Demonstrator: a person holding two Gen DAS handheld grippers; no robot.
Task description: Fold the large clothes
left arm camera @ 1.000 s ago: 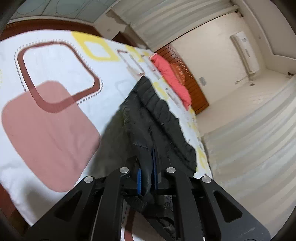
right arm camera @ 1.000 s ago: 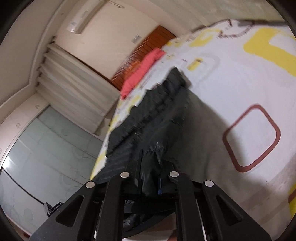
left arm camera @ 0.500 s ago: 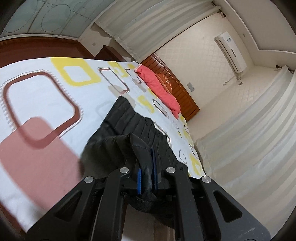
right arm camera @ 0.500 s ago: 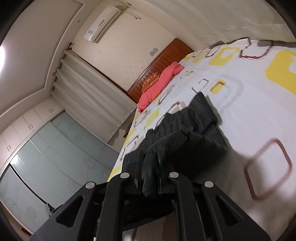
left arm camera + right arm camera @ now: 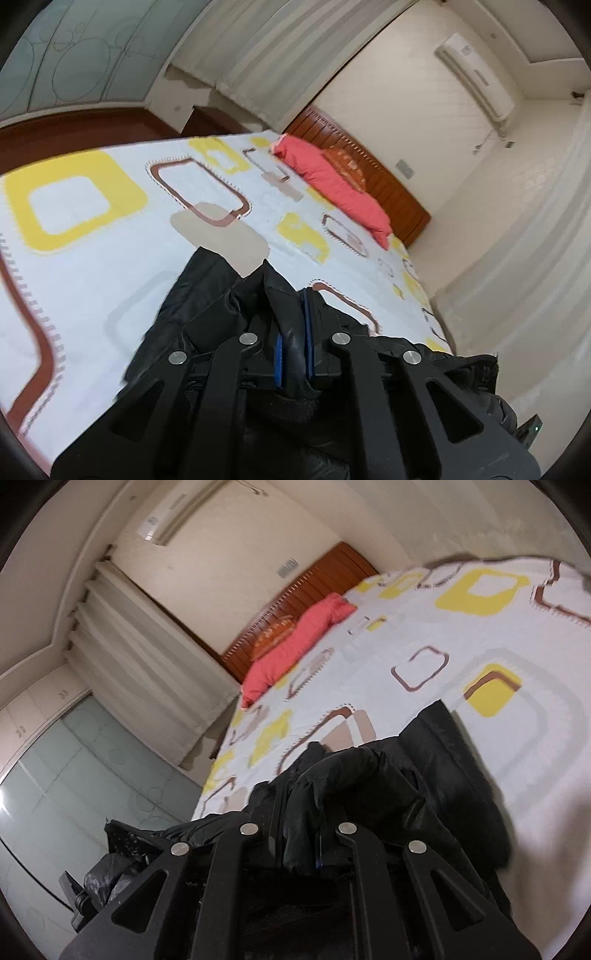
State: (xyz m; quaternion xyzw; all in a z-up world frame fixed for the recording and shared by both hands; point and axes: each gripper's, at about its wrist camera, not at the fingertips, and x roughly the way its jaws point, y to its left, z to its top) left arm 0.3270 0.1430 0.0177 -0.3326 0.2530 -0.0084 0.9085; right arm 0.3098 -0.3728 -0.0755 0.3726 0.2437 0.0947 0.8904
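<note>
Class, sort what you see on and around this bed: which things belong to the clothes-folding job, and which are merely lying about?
Part of the job:
black padded jacket
left gripper, shut on it
right gripper, shut on it
patterned bed cover, the folding surface

Just lying about:
pink pillow
orange cushion
wooden headboard
air conditioner

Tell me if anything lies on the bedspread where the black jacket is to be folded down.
Nothing visible does. Both the left gripper and the right gripper are shut on the black jacket, and the bedspread beside it is bare; the pink pillow lies far off by the headboard.
</note>
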